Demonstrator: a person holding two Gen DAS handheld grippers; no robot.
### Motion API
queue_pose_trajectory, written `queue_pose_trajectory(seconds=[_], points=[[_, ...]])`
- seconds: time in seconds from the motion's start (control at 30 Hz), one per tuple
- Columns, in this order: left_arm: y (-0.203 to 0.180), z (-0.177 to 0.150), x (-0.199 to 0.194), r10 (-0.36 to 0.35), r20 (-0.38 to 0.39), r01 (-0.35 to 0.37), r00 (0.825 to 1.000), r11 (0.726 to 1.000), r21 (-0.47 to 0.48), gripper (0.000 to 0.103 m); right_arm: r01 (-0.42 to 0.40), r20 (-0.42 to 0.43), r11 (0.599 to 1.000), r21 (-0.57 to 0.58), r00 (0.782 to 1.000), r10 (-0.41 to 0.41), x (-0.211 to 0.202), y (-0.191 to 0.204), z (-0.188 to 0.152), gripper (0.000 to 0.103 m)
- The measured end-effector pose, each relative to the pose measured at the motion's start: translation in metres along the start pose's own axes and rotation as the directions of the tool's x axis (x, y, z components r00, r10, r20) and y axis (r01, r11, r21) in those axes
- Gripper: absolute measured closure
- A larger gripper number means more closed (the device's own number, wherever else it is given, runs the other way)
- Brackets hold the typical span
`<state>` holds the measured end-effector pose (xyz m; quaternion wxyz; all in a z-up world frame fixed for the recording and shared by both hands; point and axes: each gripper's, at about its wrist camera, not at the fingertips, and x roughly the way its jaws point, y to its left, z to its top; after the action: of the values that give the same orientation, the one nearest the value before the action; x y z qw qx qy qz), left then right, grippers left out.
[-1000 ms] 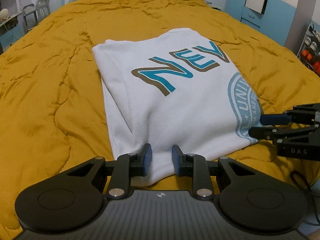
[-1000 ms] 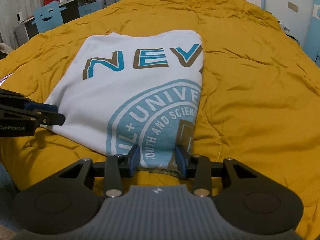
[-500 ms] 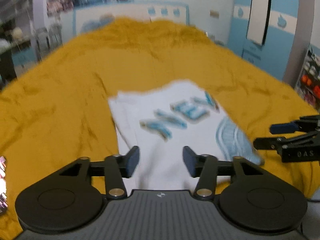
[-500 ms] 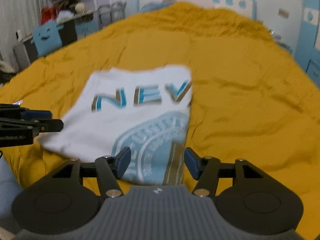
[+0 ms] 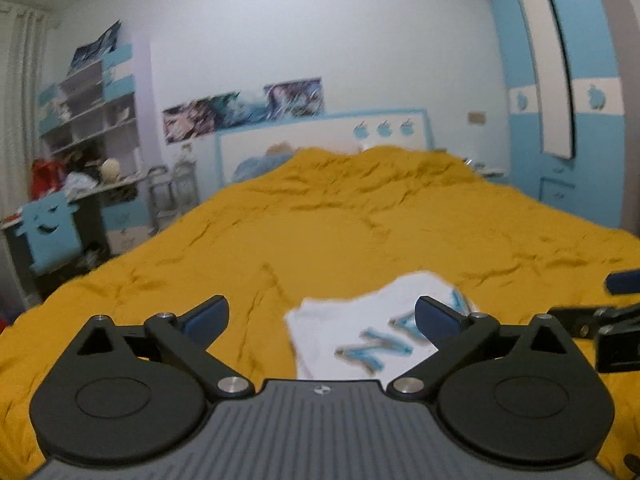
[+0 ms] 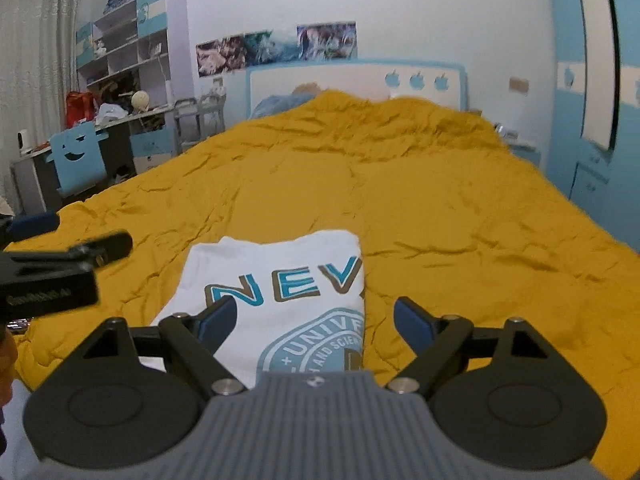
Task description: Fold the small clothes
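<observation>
My left gripper [image 5: 320,314] hangs above the bed with its jaws opening wide and nothing pinched; the folded white T-shirt [image 6: 280,292] lies below and ahead of it, its far corner showing between the fingers. My right gripper [image 6: 314,322] is likewise opening and clear of the cloth, and the shirt's right edge lies flat on the bed under the gap between its blue-padded fingers [image 6: 216,318]. The shirt is a soft, smooth rectangle, printed with blue-and-brown block letters and a round pale-blue seal. It rests near the closer edge of a mustard-yellow quilt [image 6: 440,208], puffy and creased. Behind stands a white headboard [image 6: 360,80] trimmed in blue. Cluttered wall shelves [image 6: 120,40] hold blurred items.
</observation>
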<state>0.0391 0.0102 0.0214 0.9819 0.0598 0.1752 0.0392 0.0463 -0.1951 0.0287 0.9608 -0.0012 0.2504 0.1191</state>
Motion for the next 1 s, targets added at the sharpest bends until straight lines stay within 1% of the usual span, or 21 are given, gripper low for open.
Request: queue_pose_trajectory(seconds=[0.07,0.17,0.27,0.37,0.43,0.5,0.6,0.7,0.8,0.9,1.0], points=[[-0.002,-0.008,-0.003,0.008,-0.021,-0.009,1.0,1.0,-0.01,0.0,0.008,0.004,1.0,0.006,1.0,-0.008,-0.006,0.006,-0.007,0.021],[-0.003,-0.016,-0.005,-0.008,-0.08,0.006,0.997,1.0,-0.027,0.0,-0.013,-0.031,1.0,0.026,0.999,0.014,-0.01,0.009,-0.019,0.021],[0.0,-0.023,-0.008,-0.017,-0.135,0.013,0.991,0.999,-0.034,0.0,-0.011,-0.083,1.0,-0.009,0.997,0.01,-0.008,0.015,-0.032,0.021],[0.001,-0.032,-0.011,-0.018,-0.167,0.012,0.986,0.999,-0.036,0.0,-0.005,-0.12,1.0,-0.024,0.993,0.002,-0.006,0.017,-0.044,0.021],[-0.002,-0.037,-0.012,-0.019,-0.191,0.012,0.981,0.999,-0.037,0.0,-0.001,-0.143,1.0,-0.006,0.99,0.0,-0.005,0.014,-0.051,0.021],[-0.005,-0.041,-0.011,-0.027,-0.22,0.019,0.975,0.999,-0.037,0.0,0.026,-0.169,1.0,0.006,0.985,-0.025,-0.001,0.012,-0.054,0.021],[-0.008,-0.047,-0.009,-0.044,-0.26,0.034,0.965,0.999,-0.041,0.0,0.025,-0.192,0.999,0.03,0.981,-0.019,0.002,0.007,-0.06,0.021],[-0.011,-0.05,-0.01,-0.048,-0.271,0.04,0.961,0.999,-0.037,0.0,0.034,-0.202,0.999,0.023,0.979,-0.029,0.004,0.008,-0.065,0.021],[-0.012,-0.051,-0.009,-0.045,-0.286,0.037,0.957,0.999,-0.034,0.0,0.027,-0.218,0.999,0.03,0.976,-0.019,0.007,0.008,-0.067,0.021],[-0.012,-0.053,-0.009,-0.057,-0.299,0.047,0.953,0.998,-0.04,0.0,0.02,-0.226,0.999,0.027,0.974,-0.013,0.008,0.011,-0.069,0.021],[-0.013,-0.053,-0.01,-0.058,-0.298,0.049,0.953,0.998,-0.035,0.0,0.019,-0.227,1.0,0.018,0.974,-0.014,0.007,0.012,-0.069,0.021]])
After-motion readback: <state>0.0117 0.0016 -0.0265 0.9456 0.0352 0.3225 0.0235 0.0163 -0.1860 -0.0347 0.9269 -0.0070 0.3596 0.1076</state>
